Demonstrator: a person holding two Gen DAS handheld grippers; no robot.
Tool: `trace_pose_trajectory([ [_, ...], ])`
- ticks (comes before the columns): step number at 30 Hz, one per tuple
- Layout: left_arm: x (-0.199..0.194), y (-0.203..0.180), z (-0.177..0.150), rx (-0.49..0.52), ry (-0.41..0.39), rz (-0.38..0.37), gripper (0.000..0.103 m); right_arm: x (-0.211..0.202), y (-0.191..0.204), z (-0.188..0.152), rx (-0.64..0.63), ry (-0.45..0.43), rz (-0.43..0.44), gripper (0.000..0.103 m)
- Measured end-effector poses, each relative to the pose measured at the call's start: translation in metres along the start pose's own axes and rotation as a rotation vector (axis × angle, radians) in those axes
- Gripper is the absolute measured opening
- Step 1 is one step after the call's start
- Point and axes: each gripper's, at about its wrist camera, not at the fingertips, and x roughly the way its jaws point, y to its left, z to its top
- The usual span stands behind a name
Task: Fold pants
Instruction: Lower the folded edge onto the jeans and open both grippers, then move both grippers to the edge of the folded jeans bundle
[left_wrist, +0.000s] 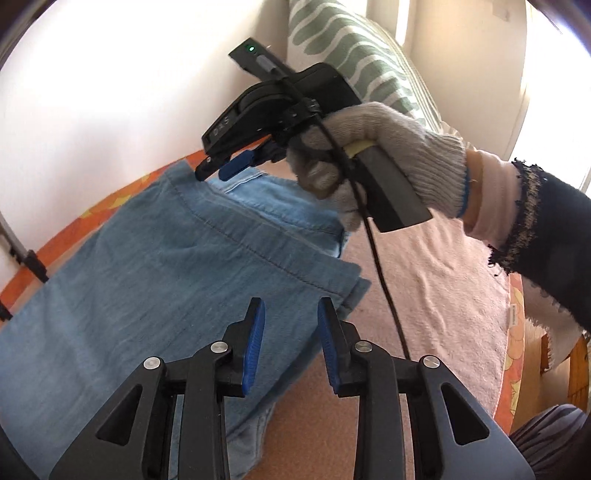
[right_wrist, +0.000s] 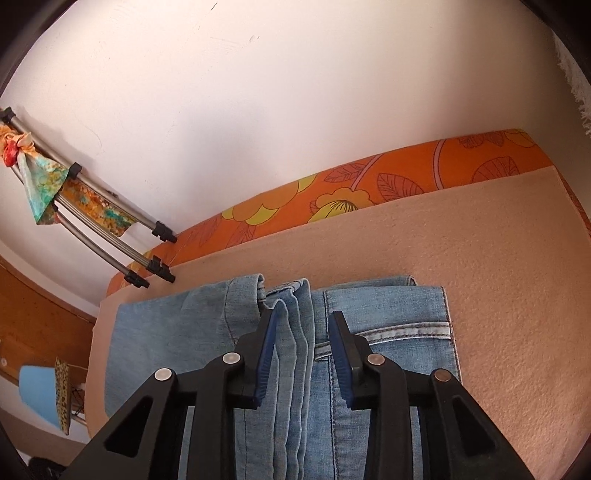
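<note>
Fingers of both the left gripper (left_wrist: 291, 314) and right gripper (right_wrist: 303, 325) stand partly open, gripping nothing, above the folded jeans (right_wrist: 207, 332).

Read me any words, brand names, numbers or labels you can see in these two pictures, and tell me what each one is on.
"DAS", faint raised letters, uncertain: on the black body of the right claw, seen from the left wrist.
Small white tag at the edge of the pink towel: too small to read.
Jeans: no readable label.
Right wrist view: no text.
</note>
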Motion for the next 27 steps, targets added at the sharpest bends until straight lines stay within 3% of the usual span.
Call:
trace_pose_trajectory([
  [7, 0.036, -0.003, -0.009, -0.014, 0.048, -0.028, 0.028, 0.016, 0.014, 0.008, -0.061, 0.008, -0.014, 0.031],
  [11, 0.043, -0.015, -0.014, 0.011, 0.044, -0.047, 0.028, 0.016, -0.013, 0.021, 0.134, -0.043, -0.096, 0.031],
  [13, 0.043, -0.019, -0.013, 0.023, 0.041, -0.056, 0.028, 0.006, -0.028, 0.023, 0.208, -0.092, -0.092, 0.031],
  [17, 0.039, -0.023, -0.011, 0.015, 0.023, -0.085, 0.028, -0.015, -0.013, 0.020, 0.117, -0.132, -0.069, 0.031],
  [21, 0.017, -0.018, -0.011, 0.002, -0.001, -0.078, 0.028, -0.028, 0.024, 0.009, 0.000, -0.153, 0.081, 0.032],
  [27, -0.058, 0.023, -0.024, -0.062, -0.060, 0.012, 0.032, 0.009, 0.069, -0.006, -0.130, -0.031, 0.005, 0.035],
])
